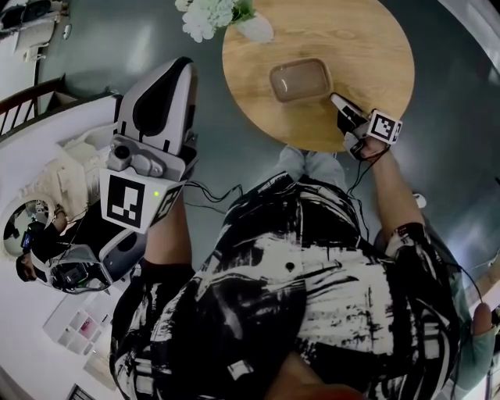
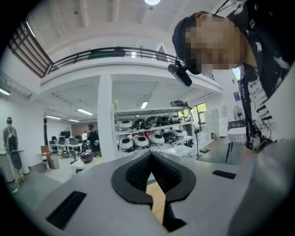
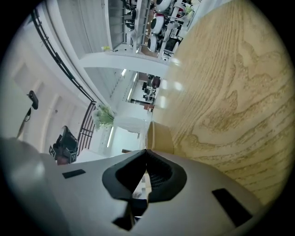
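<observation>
Right tongs (image 1: 335, 98) together, tip just beside brown rectangular dish (image 1: 301, 80) on round wooden worktop (image 1: 367, 47); left tongs (image 1: 181, 70) together, empty

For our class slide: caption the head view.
Shut right gripper beside brown tray on round wooden table; left gripper held off the table.

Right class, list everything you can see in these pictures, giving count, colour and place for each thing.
table: one, round, light wood, top of the head view
dish: one, brown, rectangular, on the table towards its near edge
flowers: one bunch, white, at the table's left edge
vase: one, white, with the flowers
floor: grey, around the table
worktop: one, white, cluttered, far left
shirt: one, black and white, on the person
left gripper: one, white-grey, jaws together, empty, raised left of the table
right gripper: one, jaws together, empty, tip close to the dish
</observation>
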A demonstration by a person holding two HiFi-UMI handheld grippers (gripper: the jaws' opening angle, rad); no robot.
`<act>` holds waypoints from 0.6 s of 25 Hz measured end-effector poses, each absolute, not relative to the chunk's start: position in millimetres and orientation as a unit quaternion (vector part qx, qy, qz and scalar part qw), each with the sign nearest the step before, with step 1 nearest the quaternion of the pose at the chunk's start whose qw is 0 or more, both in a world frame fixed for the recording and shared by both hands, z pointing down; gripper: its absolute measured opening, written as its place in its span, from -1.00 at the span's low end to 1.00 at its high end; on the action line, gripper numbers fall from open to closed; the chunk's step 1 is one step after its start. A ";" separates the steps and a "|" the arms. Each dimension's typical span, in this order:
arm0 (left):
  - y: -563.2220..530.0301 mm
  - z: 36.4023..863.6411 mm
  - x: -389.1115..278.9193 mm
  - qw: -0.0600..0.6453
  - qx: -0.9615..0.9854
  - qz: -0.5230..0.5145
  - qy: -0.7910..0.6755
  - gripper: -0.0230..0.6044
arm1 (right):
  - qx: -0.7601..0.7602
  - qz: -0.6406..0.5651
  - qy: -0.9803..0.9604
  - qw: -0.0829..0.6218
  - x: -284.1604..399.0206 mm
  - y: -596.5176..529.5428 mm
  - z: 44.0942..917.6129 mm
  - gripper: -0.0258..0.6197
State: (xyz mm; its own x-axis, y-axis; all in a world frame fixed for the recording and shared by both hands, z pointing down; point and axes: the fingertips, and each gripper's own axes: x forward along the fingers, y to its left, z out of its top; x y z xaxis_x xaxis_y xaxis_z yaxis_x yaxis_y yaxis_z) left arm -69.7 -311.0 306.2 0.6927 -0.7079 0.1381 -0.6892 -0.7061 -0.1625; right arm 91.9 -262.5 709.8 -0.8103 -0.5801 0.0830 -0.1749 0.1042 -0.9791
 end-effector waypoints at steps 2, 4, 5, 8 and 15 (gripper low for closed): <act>-309.8 303.7 -68.4 0.051 -0.919 -0.093 0.380 -0.93 | -0.260 -0.616 0.726 0.165 93.4 -262.2 705.8 -0.92; -308.0 302.4 -69.0 0.054 -0.919 -0.091 0.379 -0.93 | -0.261 -0.615 0.725 0.166 94.6 -261.5 703.5 -0.92; -307.2 301.9 -70.0 0.056 -0.919 -0.089 0.379 -0.93 | -0.264 -0.615 0.724 0.165 95.0 -260.8 702.7 -0.92; -305.6 299.6 -73.9 0.059 -0.919 -0.081 0.382 -0.93 | -0.276 -0.604 0.731 0.155 96.1 -259.6 694.0 -0.92; -297.7 277.9 -83.5 0.072 -0.918 -0.042 0.387 -0.93 | -0.284 -0.494 0.811 0.128 100.0 -268.3 589.2 -0.92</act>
